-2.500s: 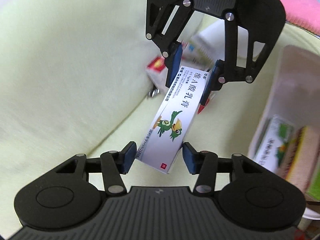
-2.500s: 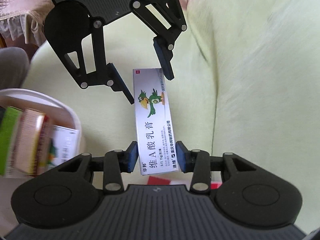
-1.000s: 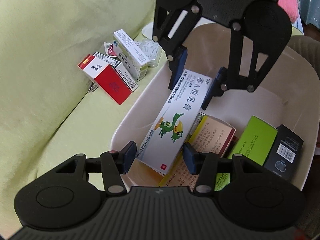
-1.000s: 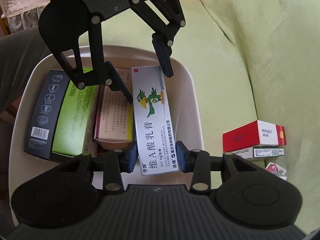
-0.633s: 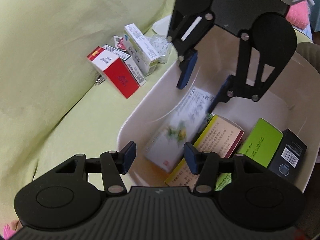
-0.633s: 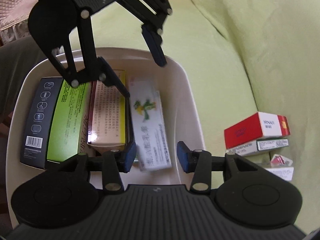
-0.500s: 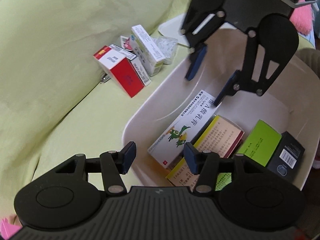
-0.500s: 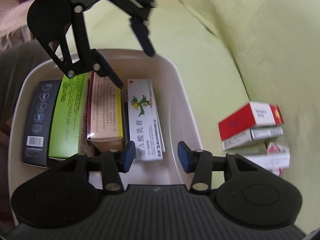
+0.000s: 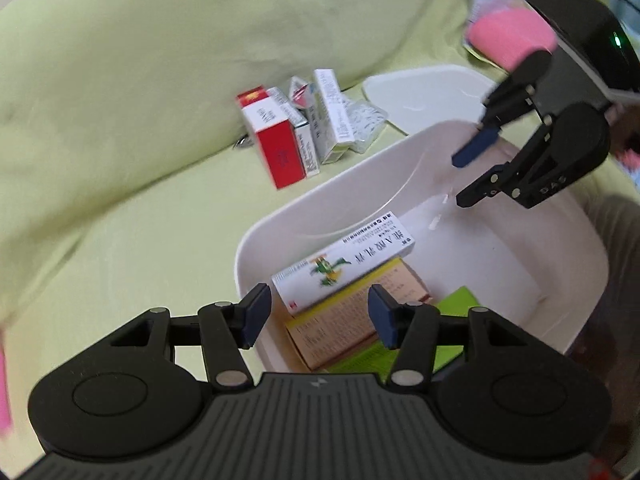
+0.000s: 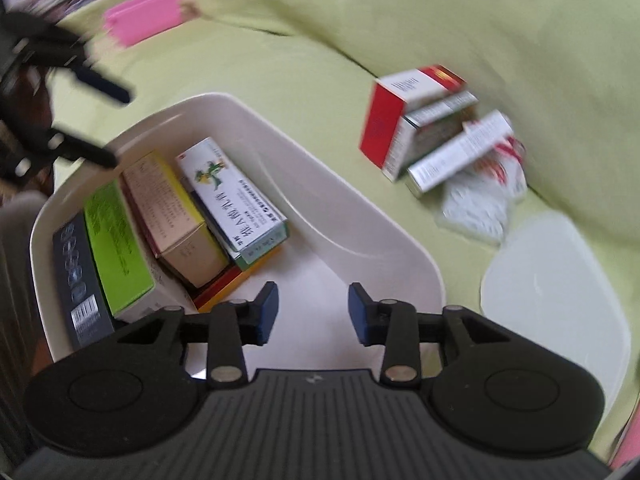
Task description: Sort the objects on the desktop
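With both tools empty over the bin, the scene reads as a gap between one box stowed and the next one fetched.

Left gripper (image 9: 316, 312): jaws apart, nothing between them, hovering at the near rim of the bin.
Right gripper (image 10: 313, 308): jaws apart and empty, over the bare end of the bin floor.
Bin (image 10: 360, 236): white, sitting on the green sofa (image 9: 120, 80); holds a row of boxes.
Parrot box (image 10: 232, 196): lies inside the bin, resting on the tan box (image 10: 176, 216), beside a green box (image 10: 116, 240) and a dark box (image 10: 76, 276).
Loose pile (image 10: 432, 144): a red box, some white cartons and a crinkled packet, on the sofa well apart from the bin.
Step in hand, as I judge it: drawing back after a drop.
Next move calls for: a reach to the loose pile and a grip across one carton's narrow sides.
Right view only: dark box and the white lid (image 10: 560, 300) in full.
Left view only: the right tool's spread fingers from outside.
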Tool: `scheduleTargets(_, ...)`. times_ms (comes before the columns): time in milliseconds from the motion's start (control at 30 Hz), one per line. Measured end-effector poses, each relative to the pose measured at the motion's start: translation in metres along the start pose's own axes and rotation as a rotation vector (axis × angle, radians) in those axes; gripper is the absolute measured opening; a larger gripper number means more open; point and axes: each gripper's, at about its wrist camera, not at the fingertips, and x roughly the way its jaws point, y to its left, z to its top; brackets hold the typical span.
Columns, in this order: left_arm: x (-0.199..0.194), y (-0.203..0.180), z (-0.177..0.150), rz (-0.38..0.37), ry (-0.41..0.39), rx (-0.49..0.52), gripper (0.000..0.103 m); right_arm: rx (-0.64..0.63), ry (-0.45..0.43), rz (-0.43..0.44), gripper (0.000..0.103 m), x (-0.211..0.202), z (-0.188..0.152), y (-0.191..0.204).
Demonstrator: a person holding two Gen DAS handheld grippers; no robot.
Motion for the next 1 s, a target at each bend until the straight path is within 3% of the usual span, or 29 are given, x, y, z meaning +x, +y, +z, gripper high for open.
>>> scheduleTargets(267, -0.013, -0.005, -0.016, -0.011, -0.017, -0.162, 0.059, 0.242, 0.03, -0.032, 0.03, 0.024, 0.004, -0.006)
scheduleTargets(500, -0.009, -0.003, -0.024, 0.001, 0.001, -0.224, 0.059, 0.289, 0.044, -0.045, 0.03, 0.044, 0.011, 0.001)
scheduleTargets(1000, -0.006, -0.004, -0.029, 0.029, 0.014, -0.249, 0.059, 0.34, 0.051, -0.064, 0.029, 0.071, 0.026, 0.01)
